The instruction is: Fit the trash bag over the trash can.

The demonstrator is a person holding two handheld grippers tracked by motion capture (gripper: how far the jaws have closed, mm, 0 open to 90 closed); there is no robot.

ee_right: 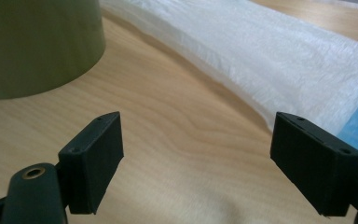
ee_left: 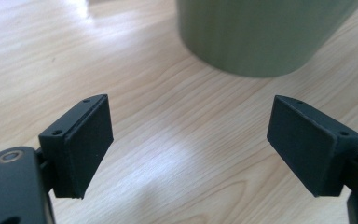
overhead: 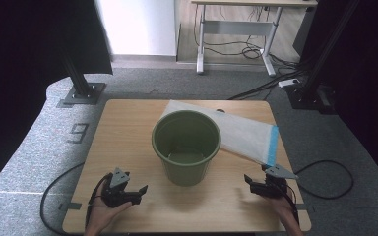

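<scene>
An empty olive-green bucket [overhead: 186, 146] stands upright in the middle of the wooden table [overhead: 123, 132]. Behind it and to its right lies a flat white plastic bag [overhead: 241, 132] with a blue band [overhead: 272, 145] at its near end. My left gripper [overhead: 137, 192] rests low at the table's front left, open, nothing between its jaws; the bucket's base [ee_left: 261, 37] lies ahead of it. My right gripper [overhead: 251, 184] sits at the front right, open and empty, just short of the bag's blue end; its view has the bucket [ee_right: 37, 46] at left and the bag [ee_right: 279, 56] ahead.
A cable loops off the table's right side onto grey carpet [overhead: 325, 142]. Black frame posts [overhead: 81, 86] stand on feet at the back left and back right. A white desk [overhead: 241, 29] with dangling cables stands farther back.
</scene>
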